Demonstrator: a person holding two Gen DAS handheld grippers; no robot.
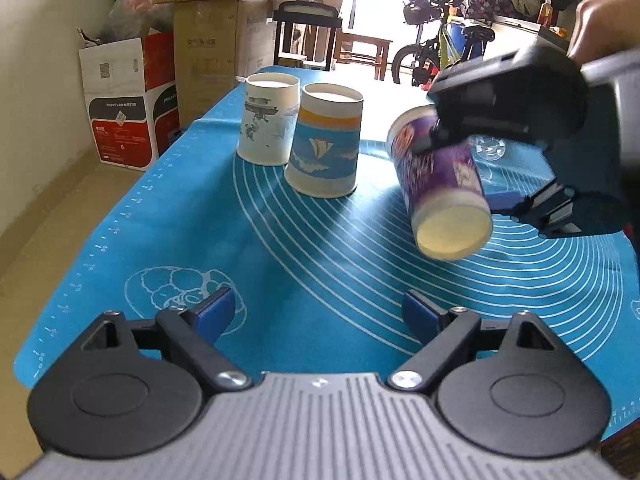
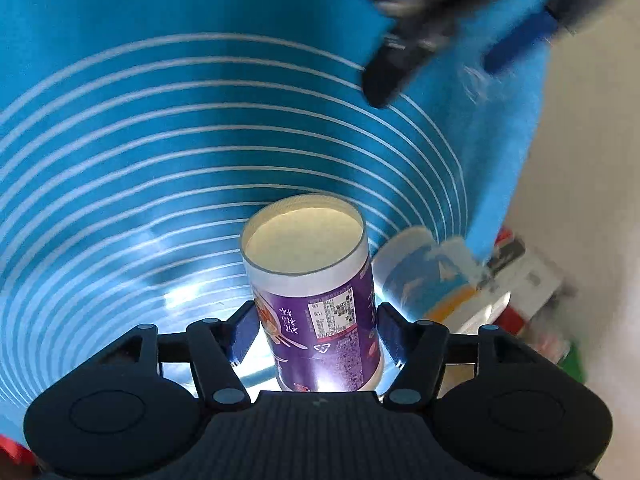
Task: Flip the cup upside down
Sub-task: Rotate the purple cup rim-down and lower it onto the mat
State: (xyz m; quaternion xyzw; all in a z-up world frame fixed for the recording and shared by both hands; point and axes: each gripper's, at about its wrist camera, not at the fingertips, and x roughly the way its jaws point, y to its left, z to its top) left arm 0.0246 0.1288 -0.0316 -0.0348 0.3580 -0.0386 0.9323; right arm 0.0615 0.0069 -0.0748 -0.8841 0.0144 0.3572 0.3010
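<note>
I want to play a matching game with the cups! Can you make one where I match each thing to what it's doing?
Things:
1. purple cup
2. sailboat cup
3. white cup with grey drawings
4. left tool

States:
A. open, holding nothing
B. tilted in the air, gripped by the right tool
C. upside down on the blue mat, farthest left
D. upside down on the mat, between the other two cups

Pairs: 1-B, 2-D, 3-C, 4-A
</note>
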